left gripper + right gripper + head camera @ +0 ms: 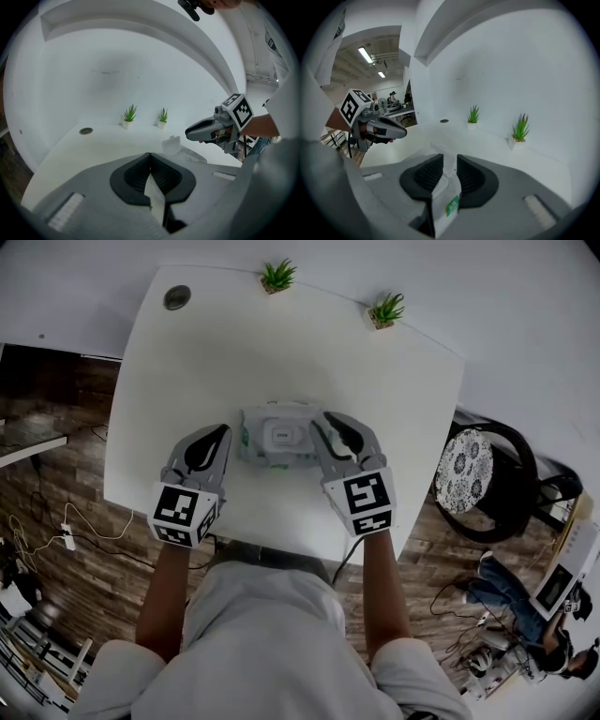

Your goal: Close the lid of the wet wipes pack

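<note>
The white wet wipes pack [281, 439] lies in the middle of the white table [187, 371]. In the left gripper view its small lid [174, 141] stands raised above the pack [187, 153]. My left gripper [226, 433] is at the pack's left end. Its jaw tips [150, 154] meet, and a thin white strip that looks like the pack's end seam is pinched just behind them. My right gripper [324, 427] is at the pack's right end, jaws [450, 157] apart, and the pack's end with a green label [452, 205] lies loose between them.
Two small potted plants [278, 276] [385, 310] stand at the table's far edge, and a round cable port [177, 297] is at the far left corner. A chair with a patterned cushion [463, 469] stands off the table's right side. Cables lie on the wooden floor [56, 531].
</note>
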Motion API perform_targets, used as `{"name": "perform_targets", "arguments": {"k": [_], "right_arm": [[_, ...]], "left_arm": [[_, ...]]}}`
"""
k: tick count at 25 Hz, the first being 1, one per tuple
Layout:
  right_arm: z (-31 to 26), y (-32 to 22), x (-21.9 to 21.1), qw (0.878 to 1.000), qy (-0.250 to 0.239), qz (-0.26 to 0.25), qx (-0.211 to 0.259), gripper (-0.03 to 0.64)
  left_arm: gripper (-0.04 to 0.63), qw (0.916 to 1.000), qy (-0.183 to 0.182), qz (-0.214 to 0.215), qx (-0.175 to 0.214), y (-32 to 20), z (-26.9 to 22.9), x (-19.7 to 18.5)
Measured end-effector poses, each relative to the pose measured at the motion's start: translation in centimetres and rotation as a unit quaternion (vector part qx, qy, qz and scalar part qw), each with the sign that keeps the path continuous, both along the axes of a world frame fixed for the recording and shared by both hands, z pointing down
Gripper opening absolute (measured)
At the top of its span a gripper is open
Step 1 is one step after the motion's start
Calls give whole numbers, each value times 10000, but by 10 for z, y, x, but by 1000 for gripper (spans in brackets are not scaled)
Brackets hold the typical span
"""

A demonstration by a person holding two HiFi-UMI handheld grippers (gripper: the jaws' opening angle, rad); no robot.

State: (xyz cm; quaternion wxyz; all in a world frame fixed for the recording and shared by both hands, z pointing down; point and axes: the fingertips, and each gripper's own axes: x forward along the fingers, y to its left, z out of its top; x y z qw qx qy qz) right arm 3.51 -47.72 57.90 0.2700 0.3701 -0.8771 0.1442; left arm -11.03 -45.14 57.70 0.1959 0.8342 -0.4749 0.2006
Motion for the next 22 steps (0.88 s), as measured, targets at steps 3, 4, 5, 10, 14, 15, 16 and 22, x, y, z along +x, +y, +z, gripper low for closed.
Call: {"name": "perform_targets", "arguments": {"k": [3, 4, 5, 10, 14, 15, 16, 22], "right_arm": [[-1, -5, -7, 9995, 103, -308, 11, 97], [-1, -7, -9, 9992, 126, -392, 11, 97], [0, -9, -11, 9988, 150, -472, 6, 97], [5, -13, -24, 9959, 223, -874, -98, 100], [8, -18, -30, 9938, 220, -1074, -199, 100], [9, -18, -32, 9932, 227, -1120, -228, 100], [10, -19, -33, 9926, 228, -1164, -254, 100], [13, -18, -39, 9903, 230, -1322, -360, 100]], "left_arm": [[6, 10000, -27, -12, -7, 1, 0, -1], [6, 10000, -33, -20, -11, 1, 0, -1], [6, 10000, -37, -27, -15, 1, 0, -1], [6, 10000, -57, -32, -59, 4, 4, -1], [6, 9999, -63, -65, -73, 3, 5, -2], [6, 9999, -65, -72, -79, 2, 5, -3], [6, 9999, -66, -78, -82, 2, 5, -3], [6, 9999, -57, -76, -98, 2, 7, -3]]}}
